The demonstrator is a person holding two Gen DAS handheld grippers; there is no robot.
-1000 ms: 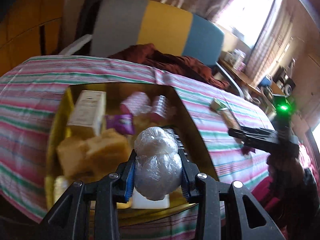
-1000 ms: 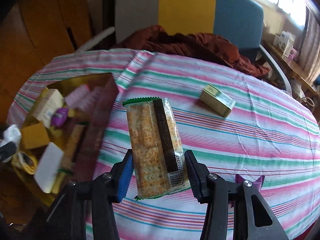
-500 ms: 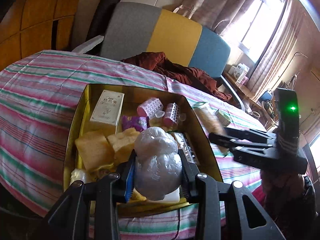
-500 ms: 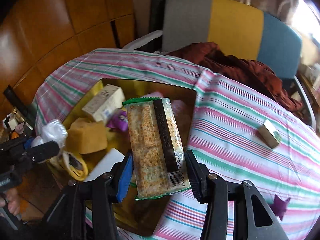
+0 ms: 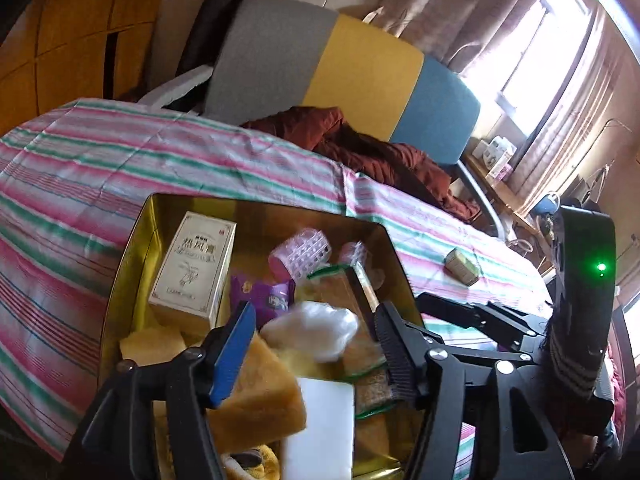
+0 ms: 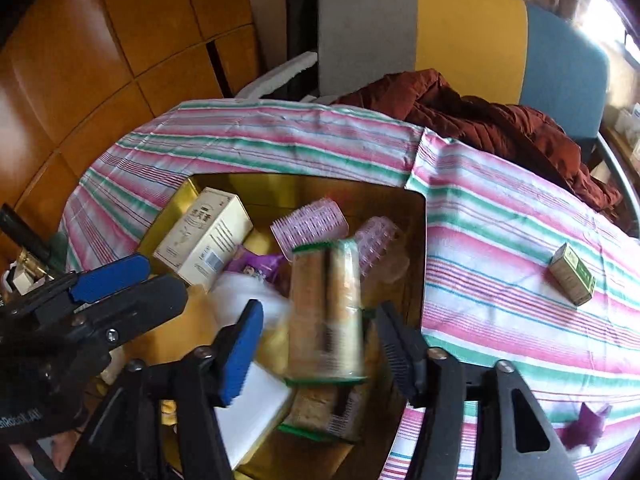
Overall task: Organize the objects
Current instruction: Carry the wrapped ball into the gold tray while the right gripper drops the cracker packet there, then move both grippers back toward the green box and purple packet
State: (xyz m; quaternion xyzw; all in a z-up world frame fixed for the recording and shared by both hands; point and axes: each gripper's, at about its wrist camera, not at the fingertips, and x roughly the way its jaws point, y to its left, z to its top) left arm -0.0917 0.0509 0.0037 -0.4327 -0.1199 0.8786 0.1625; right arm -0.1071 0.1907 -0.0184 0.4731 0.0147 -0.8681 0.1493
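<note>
A gold tin (image 5: 132, 248) on the striped tablecloth holds a cream carton (image 5: 194, 262), pink hair rollers (image 5: 301, 254), a purple packet, yellow sponges (image 5: 256, 396) and a white block. My left gripper (image 5: 314, 344) is open above it; the white plastic bundle (image 5: 316, 330) is blurred and loose between the fingers. My right gripper (image 6: 320, 350) is open too, with the cracker pack (image 6: 326, 312) blurred and free over the tin (image 6: 304, 178). A second cracker pack (image 6: 324, 412) lies beneath. The left gripper (image 6: 120, 292) shows at the left of the right wrist view.
A small green-and-yellow box (image 6: 572, 274) lies on the tablecloth right of the tin, and a purple star-shaped scrap (image 6: 586, 426) sits near the front edge. A grey, yellow and blue chair (image 6: 468, 28) with a red-brown cloth (image 6: 480, 116) stands behind the table.
Both grippers have opened over the tin. The plastic bundle and the cracker pack have left the pads and are dropping into it. The right gripper moved left over the tin.
</note>
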